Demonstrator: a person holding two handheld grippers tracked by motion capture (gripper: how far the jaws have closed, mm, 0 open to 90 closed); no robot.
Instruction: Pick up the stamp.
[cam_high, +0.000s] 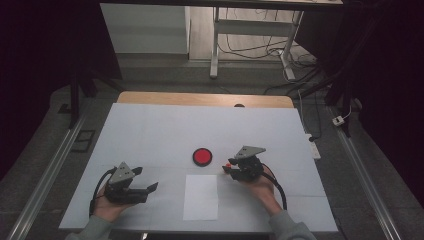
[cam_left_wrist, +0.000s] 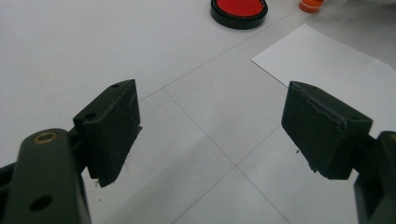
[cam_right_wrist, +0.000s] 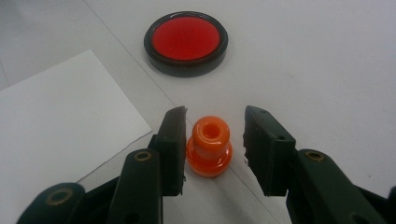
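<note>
Small orange stamp (cam_right_wrist: 209, 146) standing upright on white table (cam_high: 150, 130), at about 3 o'clock of paper (cam_high: 200, 197) and 5 o'clock of red pad (cam_high: 202, 156). Right gripper (cam_right_wrist: 213, 144) straddling it, jaws parted: one jaw seemingly touching the flared base, the other apart, so nothing pinched yet. Left gripper (cam_left_wrist: 210, 135) spread wide and empty at 9 o'clock of paper, above bare tabletop. Stamp glossy, moulded, waisted like a spool, with rounded hollow-topped knob over a wider skirt; probably light, stiff and somewhat slippery plastic. Best taken at the narrow neck or knob, where flat jaws can seat under the bulge; on the skirt, likely to squirt out or tip. Pad a shallow round black dish with flat red fill. Paper thin, matte, lying flat. Jaws matte black, blocky, scuffed.
</note>
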